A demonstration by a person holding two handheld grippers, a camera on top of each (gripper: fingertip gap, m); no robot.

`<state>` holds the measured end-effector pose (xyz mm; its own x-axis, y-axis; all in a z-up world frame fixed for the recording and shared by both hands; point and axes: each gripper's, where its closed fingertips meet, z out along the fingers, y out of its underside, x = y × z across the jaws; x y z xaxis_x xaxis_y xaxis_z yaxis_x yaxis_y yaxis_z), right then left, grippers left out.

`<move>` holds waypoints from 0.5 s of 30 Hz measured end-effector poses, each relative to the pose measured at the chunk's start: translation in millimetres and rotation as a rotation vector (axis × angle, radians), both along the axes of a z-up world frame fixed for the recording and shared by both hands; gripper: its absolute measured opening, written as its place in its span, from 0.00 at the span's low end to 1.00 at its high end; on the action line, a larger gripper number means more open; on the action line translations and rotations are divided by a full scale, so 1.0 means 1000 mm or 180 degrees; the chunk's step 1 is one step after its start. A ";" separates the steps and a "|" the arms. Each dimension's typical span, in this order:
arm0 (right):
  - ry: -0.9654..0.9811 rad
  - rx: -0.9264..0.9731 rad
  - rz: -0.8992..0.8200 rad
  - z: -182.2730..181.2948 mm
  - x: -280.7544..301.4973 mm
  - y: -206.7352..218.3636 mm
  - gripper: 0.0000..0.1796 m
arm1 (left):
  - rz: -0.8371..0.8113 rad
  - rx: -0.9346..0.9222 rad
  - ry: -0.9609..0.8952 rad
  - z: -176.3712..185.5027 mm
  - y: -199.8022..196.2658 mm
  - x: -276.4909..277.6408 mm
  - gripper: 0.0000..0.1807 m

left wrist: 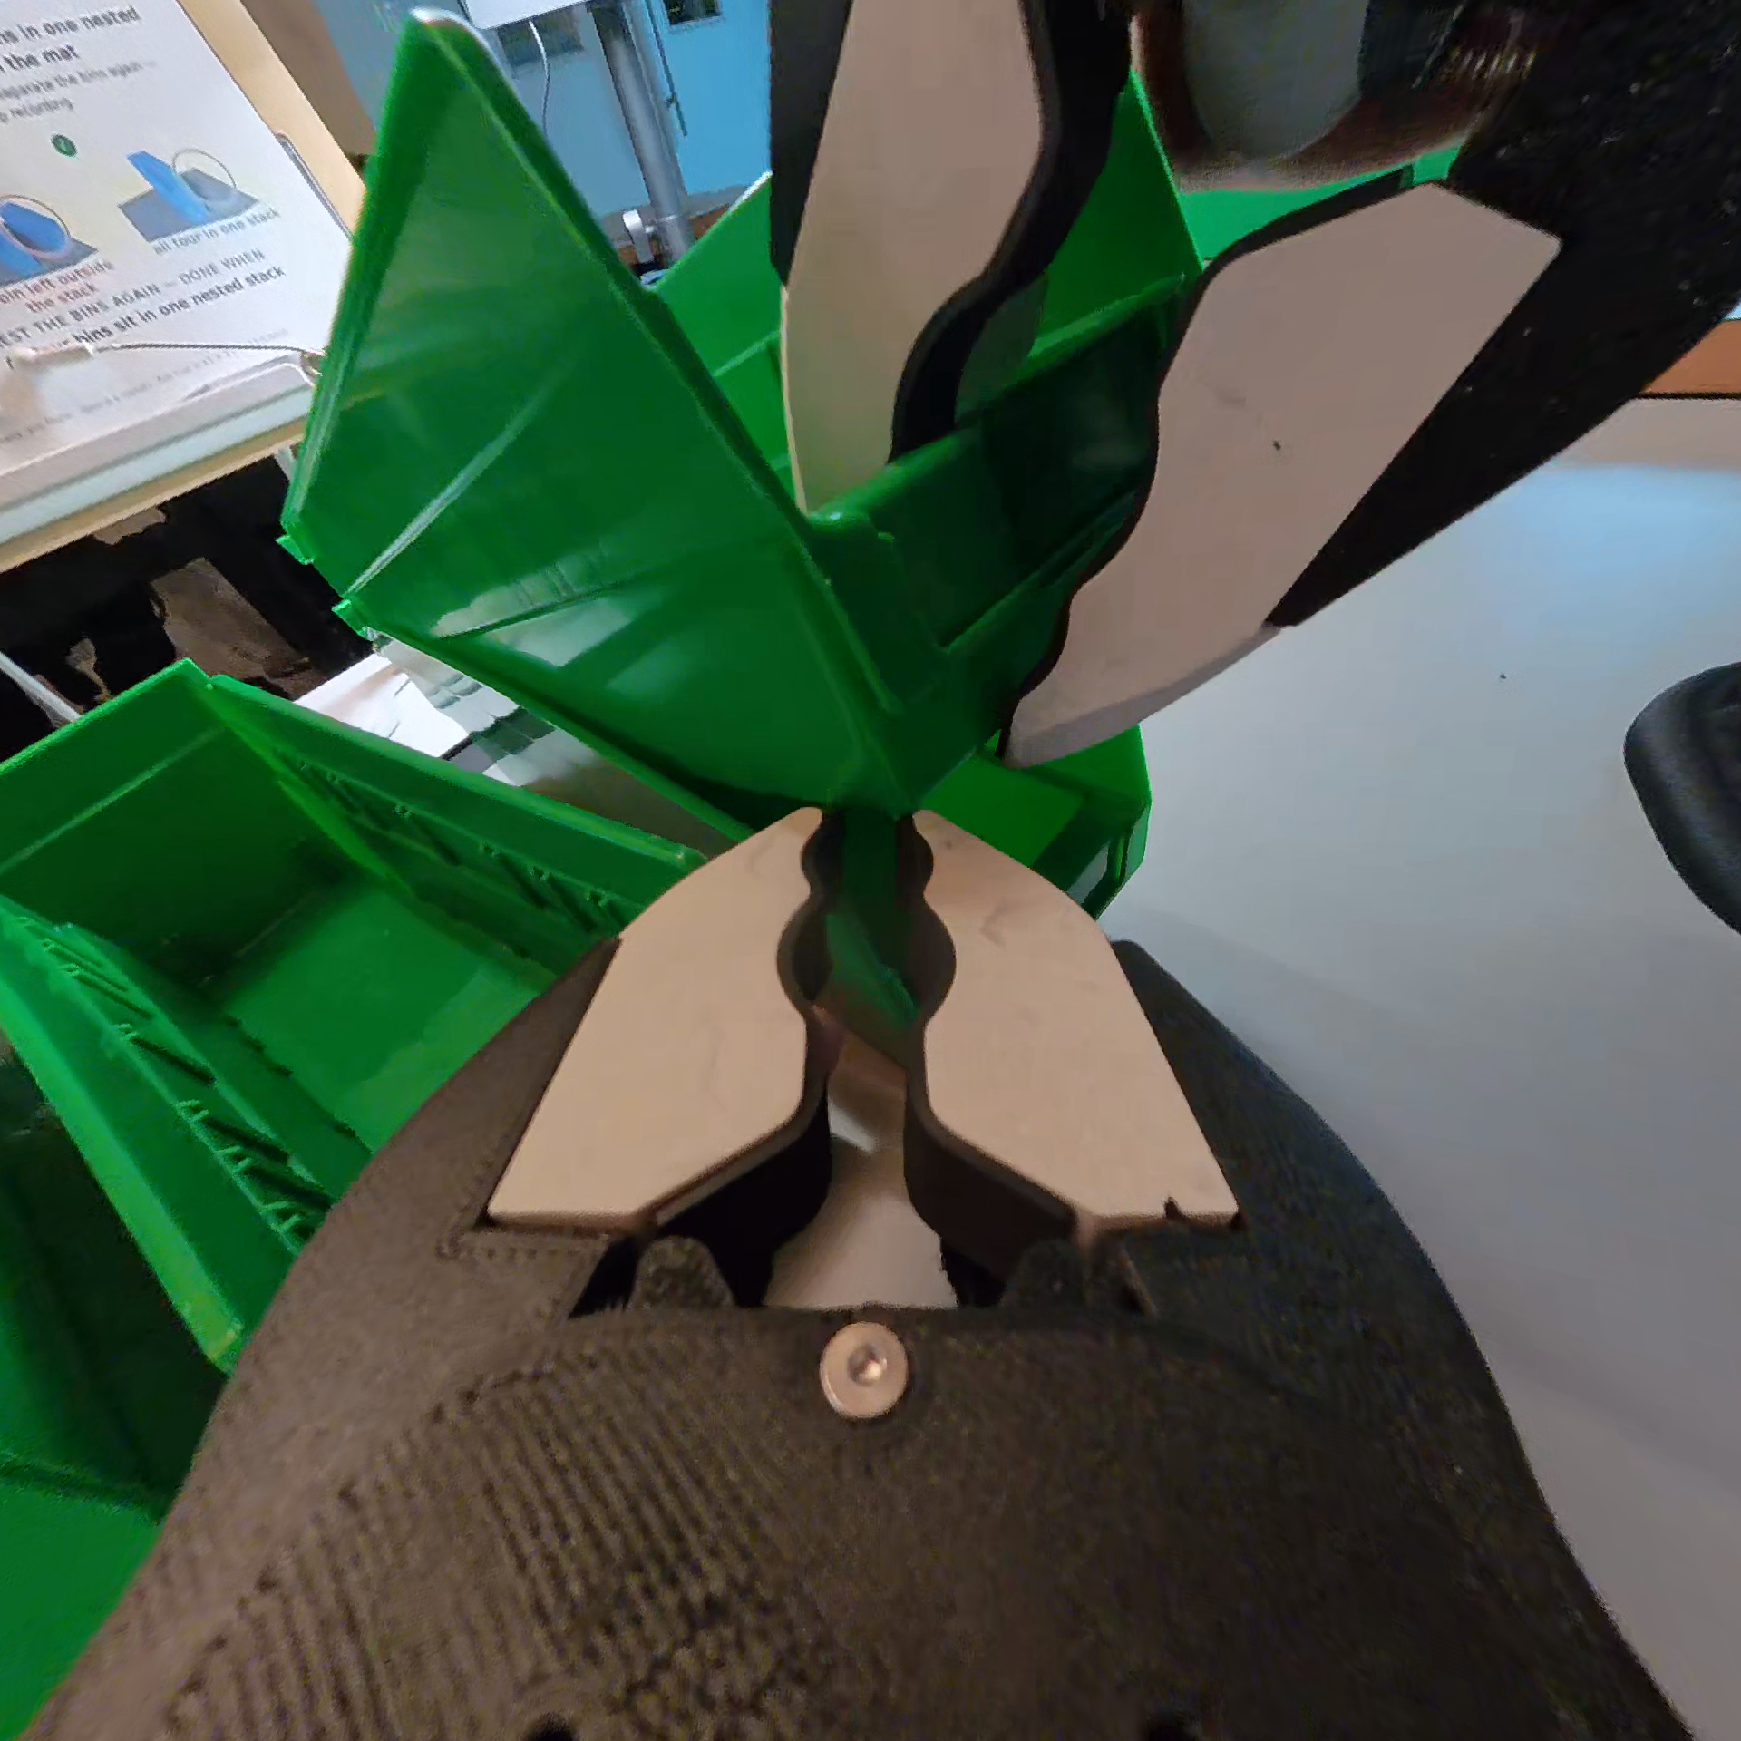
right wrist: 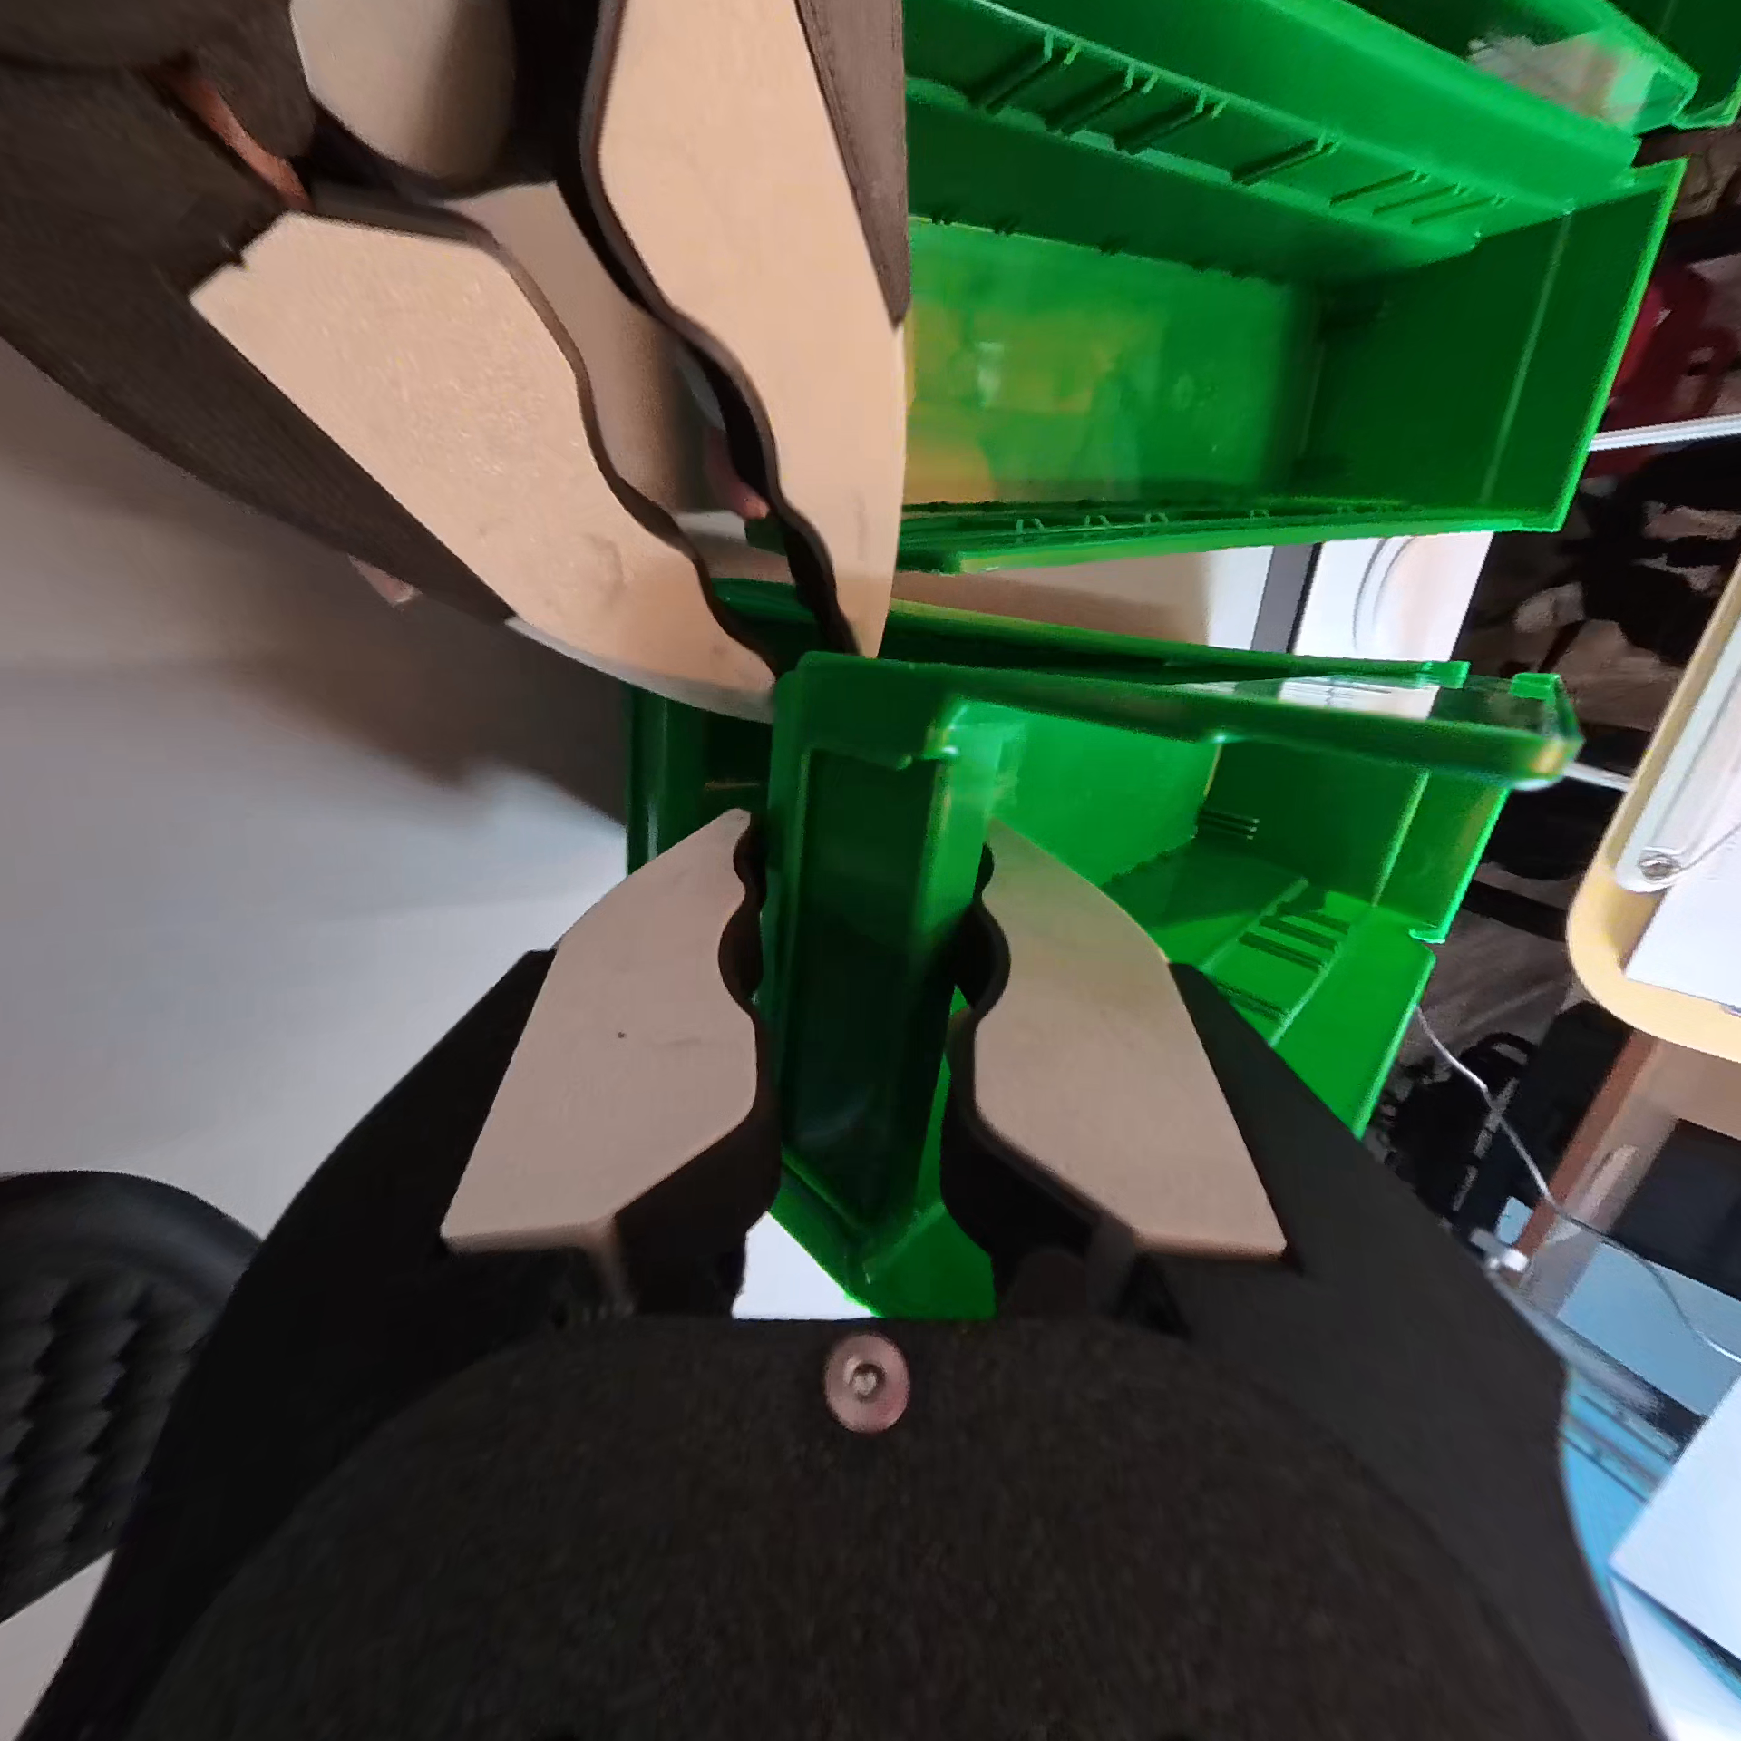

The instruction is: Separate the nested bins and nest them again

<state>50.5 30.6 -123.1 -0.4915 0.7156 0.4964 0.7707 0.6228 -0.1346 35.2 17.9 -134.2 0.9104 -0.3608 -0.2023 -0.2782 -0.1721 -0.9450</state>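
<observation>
Several green plastic bins are in view. One green bin [left wrist: 565, 490] is lifted and tilted above the table. My left gripper [left wrist: 867, 829] is shut on a thin wall edge at its lower corner. My right gripper [right wrist: 867, 834] is shut on the thick front lip of a green bin [right wrist: 1178, 829], apparently the same one. The right gripper's fingers [left wrist: 1272, 424] show at the top of the left wrist view. The left gripper's fingers [right wrist: 452, 396] show at the upper left of the right wrist view, right beside the lip. A second bin [left wrist: 283, 942] lies open at the left. Part of another [left wrist: 1112, 829] shows under the lifted one.
The bins rest on a pale grey table [left wrist: 1413, 942]. An instruction board [left wrist: 141, 235] stands at the back left. A black chair [left wrist: 1686, 801] is beyond the table's right edge. More green bins [right wrist: 1225, 377] lie beyond the held one, with shelving and cables [right wrist: 1554, 1178] behind. Only a small space, under 4 cm, lies between the two pairs of fingers.
</observation>
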 end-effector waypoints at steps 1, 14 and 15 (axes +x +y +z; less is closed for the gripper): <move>-0.0006 -0.0011 -0.0013 0.000 0.001 0.001 0.21 | 0.0008 0.0006 0.0012 0.002 -0.001 -0.002 0.08; 0.0107 -0.0270 0.0041 0.036 0.007 0.000 0.22 | 0.0020 0.0000 -0.0055 0.006 -0.012 -0.014 0.13; 0.0113 -0.0303 0.0032 0.040 0.007 0.000 0.22 | 0.0015 -0.0007 -0.0071 0.005 -0.012 -0.013 0.13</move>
